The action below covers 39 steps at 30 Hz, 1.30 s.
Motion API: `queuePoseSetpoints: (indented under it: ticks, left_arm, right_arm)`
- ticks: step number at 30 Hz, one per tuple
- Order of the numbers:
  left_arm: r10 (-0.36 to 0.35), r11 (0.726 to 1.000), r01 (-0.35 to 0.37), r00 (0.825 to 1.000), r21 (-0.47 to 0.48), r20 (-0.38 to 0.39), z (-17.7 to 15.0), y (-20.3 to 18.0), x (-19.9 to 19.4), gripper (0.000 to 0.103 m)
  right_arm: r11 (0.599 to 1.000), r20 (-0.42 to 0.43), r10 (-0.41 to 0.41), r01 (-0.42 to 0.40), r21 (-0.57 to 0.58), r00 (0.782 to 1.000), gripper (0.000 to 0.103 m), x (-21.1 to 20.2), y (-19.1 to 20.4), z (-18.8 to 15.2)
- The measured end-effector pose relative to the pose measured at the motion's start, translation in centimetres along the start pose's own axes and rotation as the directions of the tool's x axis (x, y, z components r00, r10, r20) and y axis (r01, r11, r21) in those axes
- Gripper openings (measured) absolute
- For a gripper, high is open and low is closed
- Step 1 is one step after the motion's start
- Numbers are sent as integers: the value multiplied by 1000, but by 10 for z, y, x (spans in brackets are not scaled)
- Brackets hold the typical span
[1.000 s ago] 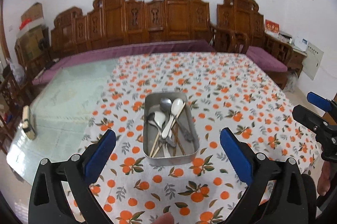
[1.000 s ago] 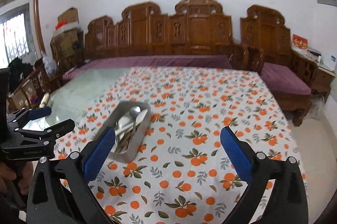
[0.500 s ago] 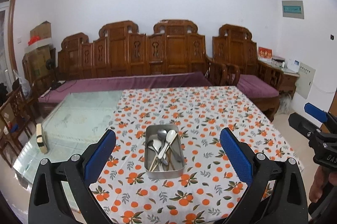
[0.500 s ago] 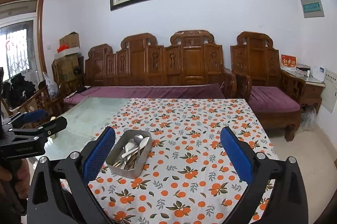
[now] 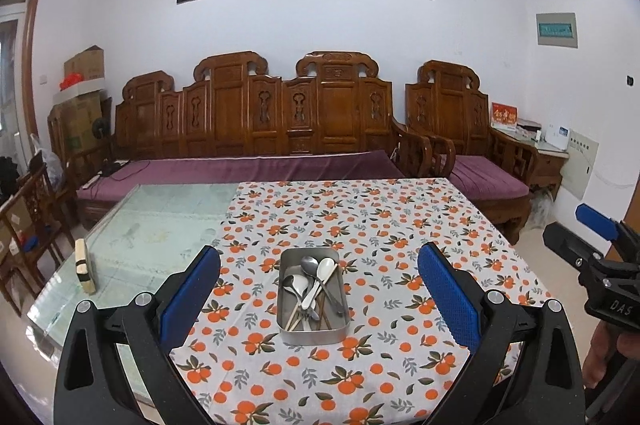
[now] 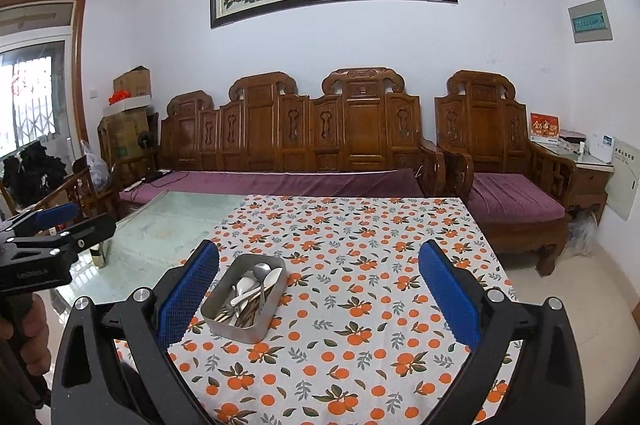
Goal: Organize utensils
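A rectangular metal tin (image 5: 313,334) stands on an orange-print tablecloth (image 5: 360,225). It holds several spoons (image 5: 310,265) and wooden chopsticks piled together. It also shows in the right wrist view (image 6: 240,327), left of centre. My left gripper (image 5: 319,299) is open and empty, held back from the table with the tin between its blue pads. My right gripper (image 6: 319,299) is open and empty, to the right of the tin. Each gripper shows at the edge of the other's view.
The cloth covers the right part of a glass-topped table (image 5: 160,221). A small wooden block (image 5: 85,265) stands near the table's left edge. A carved wooden sofa with purple cushions (image 5: 256,169) runs behind the table. Cardboard boxes (image 5: 82,97) are stacked at the far left.
Both grippers have pulled back and risen away from the table, so the tin looks smaller and farther off. More of the wall and painting is in view. Both stayed open.
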<state>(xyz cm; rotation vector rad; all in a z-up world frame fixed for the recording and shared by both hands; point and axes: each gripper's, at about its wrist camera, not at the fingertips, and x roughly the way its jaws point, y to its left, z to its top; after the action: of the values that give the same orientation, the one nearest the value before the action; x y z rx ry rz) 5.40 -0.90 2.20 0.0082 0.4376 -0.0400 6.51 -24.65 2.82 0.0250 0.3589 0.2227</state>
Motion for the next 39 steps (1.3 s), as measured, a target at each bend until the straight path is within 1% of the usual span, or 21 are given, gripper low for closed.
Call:
queuePoseSetpoints:
  ticks: [39]
  left_arm:
    - [19,1000,-19,1000,6,-1,-7,-1,1,95]
  right_arm:
    - [1000,2,1,-1,-14,1000,100,3,9,-2]
